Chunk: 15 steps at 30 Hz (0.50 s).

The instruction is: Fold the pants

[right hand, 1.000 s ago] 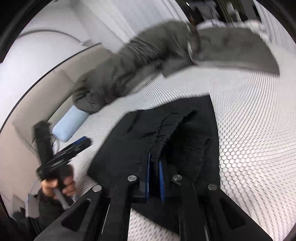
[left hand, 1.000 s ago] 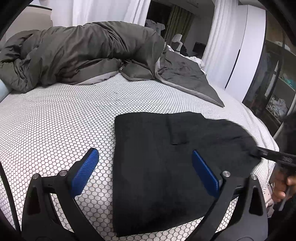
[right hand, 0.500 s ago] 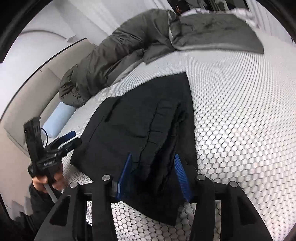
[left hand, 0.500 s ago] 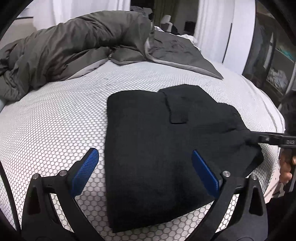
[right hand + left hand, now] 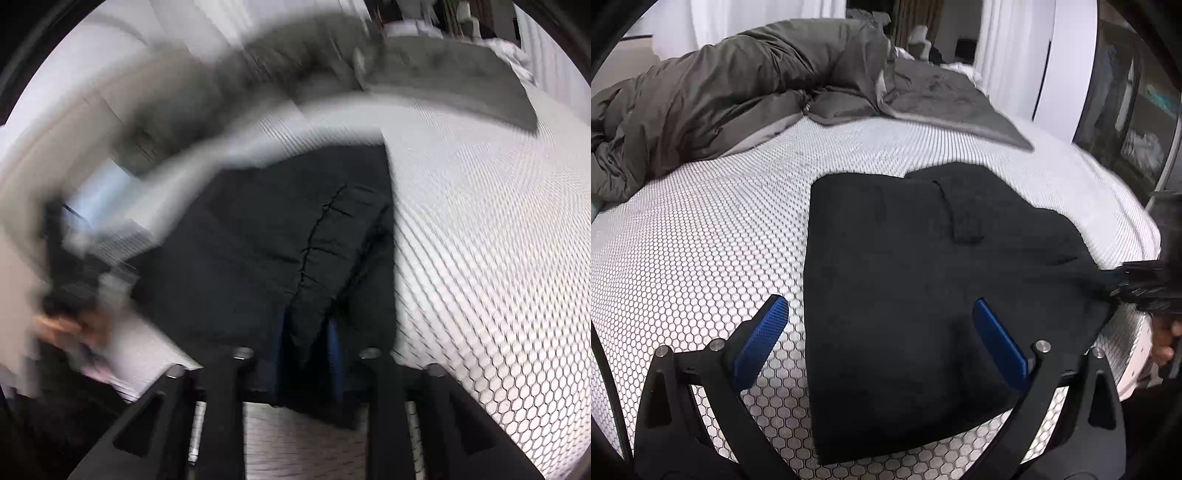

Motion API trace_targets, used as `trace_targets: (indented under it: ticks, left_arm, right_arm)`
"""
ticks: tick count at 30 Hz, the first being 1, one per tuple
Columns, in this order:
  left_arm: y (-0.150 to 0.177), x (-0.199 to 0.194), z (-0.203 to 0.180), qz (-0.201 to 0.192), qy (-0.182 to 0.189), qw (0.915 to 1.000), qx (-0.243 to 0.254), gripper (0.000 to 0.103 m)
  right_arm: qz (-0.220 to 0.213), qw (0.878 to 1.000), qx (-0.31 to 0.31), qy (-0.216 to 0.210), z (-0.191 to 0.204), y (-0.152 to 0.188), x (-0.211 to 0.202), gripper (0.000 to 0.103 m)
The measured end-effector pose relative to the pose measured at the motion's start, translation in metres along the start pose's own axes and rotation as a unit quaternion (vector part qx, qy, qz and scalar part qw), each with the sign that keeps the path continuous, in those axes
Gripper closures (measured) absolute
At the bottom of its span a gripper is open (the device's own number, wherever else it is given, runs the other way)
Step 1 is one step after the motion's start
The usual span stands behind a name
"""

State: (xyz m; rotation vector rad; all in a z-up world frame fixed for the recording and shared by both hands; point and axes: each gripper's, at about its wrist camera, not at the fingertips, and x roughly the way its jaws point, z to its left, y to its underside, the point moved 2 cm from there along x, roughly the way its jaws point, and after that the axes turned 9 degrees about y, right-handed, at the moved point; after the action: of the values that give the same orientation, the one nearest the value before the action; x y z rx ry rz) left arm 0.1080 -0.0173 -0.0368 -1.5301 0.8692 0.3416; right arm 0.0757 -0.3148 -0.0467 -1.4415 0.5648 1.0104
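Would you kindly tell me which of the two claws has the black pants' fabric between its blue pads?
The right claw: a bunched fold of the black folded pants sits between its narrowly spaced pads. The left claw hangs wide open above them.

The pants (image 5: 923, 295) are matt black cloth, soft and slightly fuzzy. The bed cover (image 5: 701, 240) is white fabric printed with a fine honeycomb grid — no sheen. At the far side, the quilt (image 5: 720, 85) is grey-olive, faintly silky, puffed cloth.
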Motion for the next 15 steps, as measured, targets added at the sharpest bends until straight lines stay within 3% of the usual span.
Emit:
trace_targets:
  ticks: [3,4,6,8,10,11,12,15]
  left_arm:
    - [0.005,0.005,-0.016,0.015,-0.018,0.9984,0.051,0.004]
    - [0.006,0.003,-0.022,0.011,-0.013,0.998,0.062,0.004]
    - [0.008,-0.004,-0.034,0.0,0.013,0.9967,0.08,0.004]
    - [0.01,-0.007,-0.045,-0.007,0.049,0.9947,0.09,0.004]
    - [0.014,0.0,-0.056,0.011,0.084,0.9918,0.096,0.024]
    - [0.016,0.006,-0.06,0.025,0.095,0.9904,0.097,0.053]
    - [0.019,0.013,-0.064,0.041,0.101,0.9893,0.097,0.074]
    - [0.023,0.025,-0.07,0.055,0.105,0.9872,0.107,0.079]
  right_arm:
    - [-0.026,1.0,0.001,0.005,0.006,-0.004,-0.005,0.066]
    - [-0.052,0.998,-0.004,0.018,0.009,-0.007,-0.018,0.06]
    - [-0.112,0.992,-0.012,0.051,0.015,-0.01,-0.043,0.057]
    - [-0.157,0.987,-0.021,0.034,0.03,-0.013,-0.059,0.058]
    - [-0.158,0.987,-0.037,0.005,0.047,-0.015,-0.053,0.059]
    - [-0.144,0.989,-0.045,-0.003,0.057,-0.016,-0.042,0.065]
    - [-0.12,0.992,-0.048,-0.01,0.065,-0.016,-0.026,0.069]
    - [-0.067,0.996,-0.05,-0.025,0.084,-0.019,0.013,0.073]
